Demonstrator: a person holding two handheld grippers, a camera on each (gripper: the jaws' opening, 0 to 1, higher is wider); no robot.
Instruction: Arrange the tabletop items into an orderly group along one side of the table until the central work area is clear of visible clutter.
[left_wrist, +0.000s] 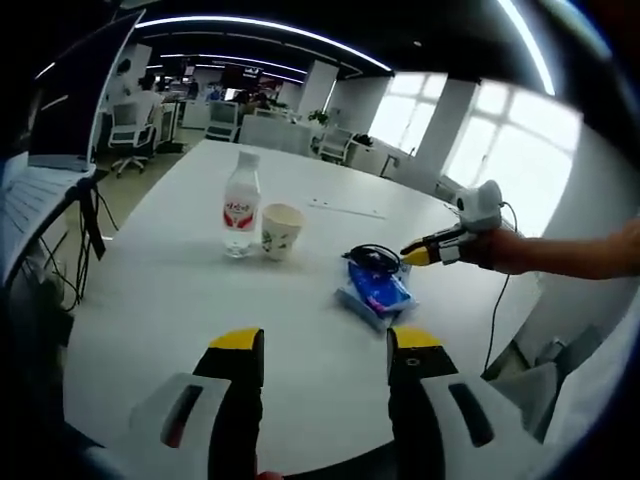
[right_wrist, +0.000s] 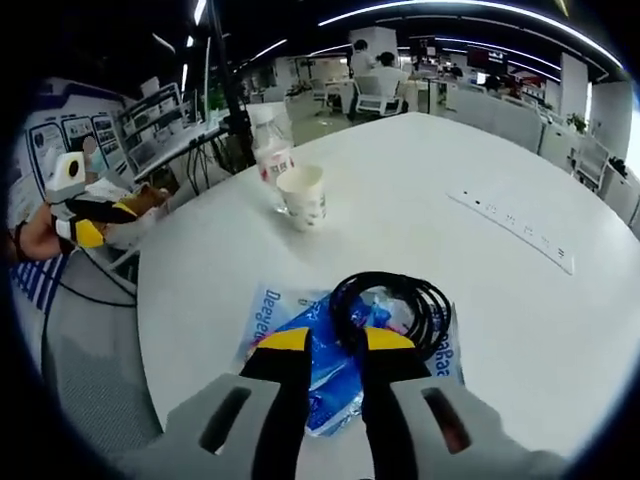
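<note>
Black cable coil (right_wrist: 392, 310) lies lower centre of the right gripper view, on the blue tissue pack (right_wrist: 300, 350). The right gripper (right_wrist: 330, 340) hovers over both, jaws narrowly apart, holding nothing. Left gripper (left_wrist: 325, 345) gapes wide, empty. Risk: pinching the cable alone could drag or unwind the coil off the pack.

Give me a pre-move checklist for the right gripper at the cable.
1. Right gripper lined up over the black cable: ok.
2. Jaws closed on the cable: cannot tell.
3. Cable lies on the blue packet, which could lift with it: not ok.
4. Paper cup and water bottle upright, away from the gripper: ok.
5. Left gripper open, apart from the packet: ok.
6. Centre of the table cleared: not ok.
</note>
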